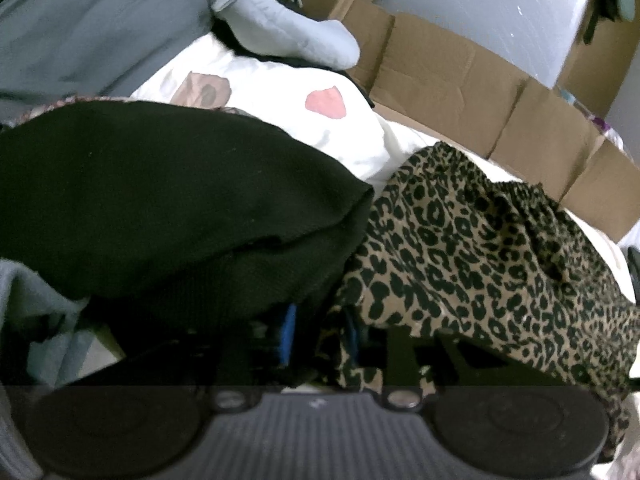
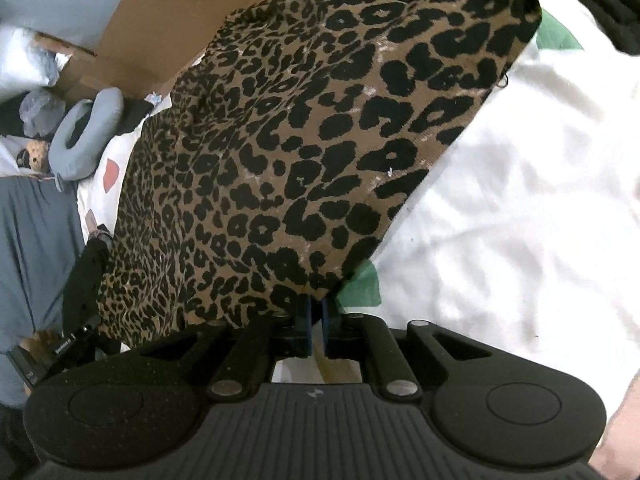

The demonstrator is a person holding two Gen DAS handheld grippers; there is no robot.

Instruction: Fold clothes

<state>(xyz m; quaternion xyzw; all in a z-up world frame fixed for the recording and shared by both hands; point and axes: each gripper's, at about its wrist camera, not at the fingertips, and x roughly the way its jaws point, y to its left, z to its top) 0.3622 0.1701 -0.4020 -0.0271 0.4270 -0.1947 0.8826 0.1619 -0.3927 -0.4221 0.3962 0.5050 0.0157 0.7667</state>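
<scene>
Both grippers — left gripper [image 1: 316,332], right gripper [image 2: 315,320] — clamp the leopard-print garment [image 2: 280,140].

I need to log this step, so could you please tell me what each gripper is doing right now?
Left gripper: shut on the leopard-print garment, with black fabric draped over it.
Right gripper: shut on the leopard-print garment.

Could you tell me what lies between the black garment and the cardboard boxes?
In the left wrist view, white bedding with a pink patch lies between the black garment and the cardboard boxes.
</scene>
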